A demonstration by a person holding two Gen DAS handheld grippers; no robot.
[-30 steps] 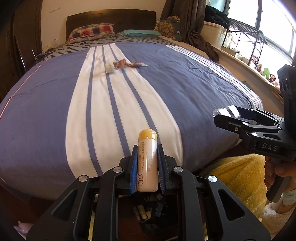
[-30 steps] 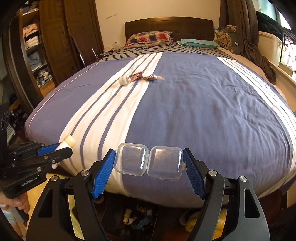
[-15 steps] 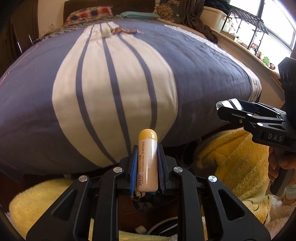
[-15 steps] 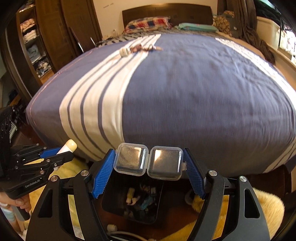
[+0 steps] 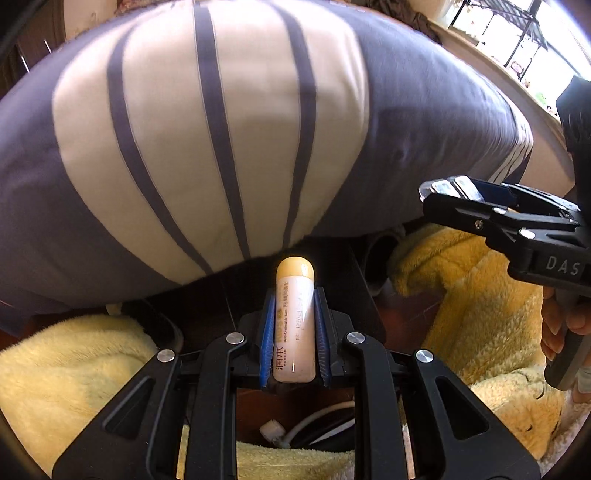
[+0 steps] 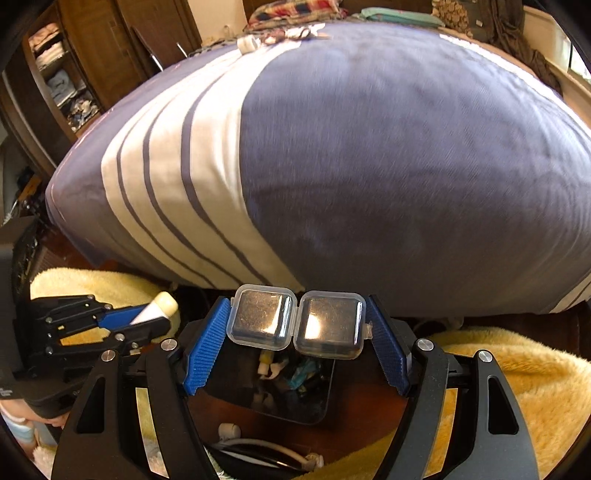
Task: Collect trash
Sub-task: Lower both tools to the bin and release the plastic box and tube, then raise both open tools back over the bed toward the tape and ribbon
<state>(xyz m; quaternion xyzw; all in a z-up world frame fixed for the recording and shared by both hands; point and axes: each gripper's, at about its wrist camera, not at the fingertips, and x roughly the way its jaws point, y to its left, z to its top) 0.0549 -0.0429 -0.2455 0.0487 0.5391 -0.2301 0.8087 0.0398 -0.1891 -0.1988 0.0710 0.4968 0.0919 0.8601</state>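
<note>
My left gripper (image 5: 294, 295) is shut on a white tube with a yellow cap (image 5: 294, 317), which stands upright between the blue pads. It also shows in the right wrist view, where the tube (image 6: 153, 307) pokes out at the left. My right gripper (image 6: 297, 325) is shut on an opened clear plastic case (image 6: 297, 322), held flat by its two ends. Below it sits a black trash bin (image 6: 317, 408) with several scraps inside. More trash, a white cap (image 6: 246, 43) and crumpled wrappers (image 6: 295, 34), lies far up the bed.
The striped blue and white bed cover (image 6: 388, 155) hangs over the bed's foot in front of both grippers. Yellow fluffy rugs (image 5: 476, 295) lie on the dark floor at both sides. A white cable with a plug (image 5: 295, 428) lies on the floor. A hand (image 5: 561, 325) holds the right gripper.
Both grippers have sunk and tipped downward, from above the bed's surface to below its foot edge. The bin and rugs have come into view. Both grips are unchanged.
</note>
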